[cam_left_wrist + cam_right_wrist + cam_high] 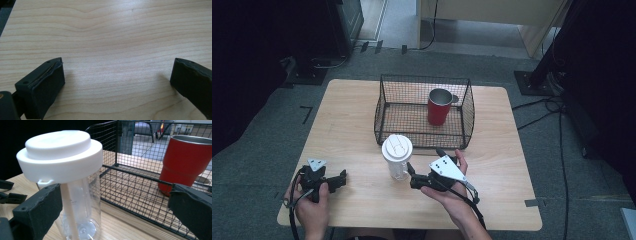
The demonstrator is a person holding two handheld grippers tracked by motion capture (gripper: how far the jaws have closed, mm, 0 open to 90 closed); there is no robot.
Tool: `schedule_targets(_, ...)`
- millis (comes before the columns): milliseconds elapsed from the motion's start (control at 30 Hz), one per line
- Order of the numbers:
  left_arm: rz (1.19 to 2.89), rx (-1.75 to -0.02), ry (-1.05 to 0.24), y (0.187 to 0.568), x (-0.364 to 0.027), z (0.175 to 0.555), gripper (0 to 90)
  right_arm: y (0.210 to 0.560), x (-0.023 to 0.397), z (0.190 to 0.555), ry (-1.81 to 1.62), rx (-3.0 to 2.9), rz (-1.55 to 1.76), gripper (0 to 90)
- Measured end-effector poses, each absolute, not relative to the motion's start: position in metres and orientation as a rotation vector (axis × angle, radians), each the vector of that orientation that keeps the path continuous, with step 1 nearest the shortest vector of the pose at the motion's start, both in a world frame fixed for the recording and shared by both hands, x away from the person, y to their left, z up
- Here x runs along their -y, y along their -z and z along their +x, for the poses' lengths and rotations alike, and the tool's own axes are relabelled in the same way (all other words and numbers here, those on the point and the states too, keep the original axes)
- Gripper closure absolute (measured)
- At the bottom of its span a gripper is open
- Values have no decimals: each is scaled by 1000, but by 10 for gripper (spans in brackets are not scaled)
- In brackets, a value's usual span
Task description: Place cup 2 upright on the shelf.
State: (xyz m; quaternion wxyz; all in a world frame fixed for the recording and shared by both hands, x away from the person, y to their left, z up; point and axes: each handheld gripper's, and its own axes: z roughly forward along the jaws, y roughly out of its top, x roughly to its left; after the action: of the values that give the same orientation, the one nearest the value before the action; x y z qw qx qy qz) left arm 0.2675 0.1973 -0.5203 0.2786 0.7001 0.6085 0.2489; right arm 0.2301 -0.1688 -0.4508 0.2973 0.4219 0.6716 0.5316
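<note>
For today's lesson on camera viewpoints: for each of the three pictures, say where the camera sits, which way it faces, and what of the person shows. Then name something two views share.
High view: above the person's side, facing forward and down on the table; both forearms, left gripper, right gripper.
Left gripper view: rides the left gripper, facing bare wood; its open jaws show.
Right gripper view: rides the right gripper, facing the clear cup.
Shared: clear cup, wire basket, red tumbler.

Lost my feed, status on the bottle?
Both hand-held grippers open: left idle, right beside clear bottle. Bottle upright, ungripped. Wire basket behind.
</note>
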Motion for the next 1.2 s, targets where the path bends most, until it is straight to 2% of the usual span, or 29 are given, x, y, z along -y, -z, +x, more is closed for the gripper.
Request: schedule_targets(1200,1878,-1632,-669,520,-197,267,0,451,147,219,-1472,-1821,1087,0)
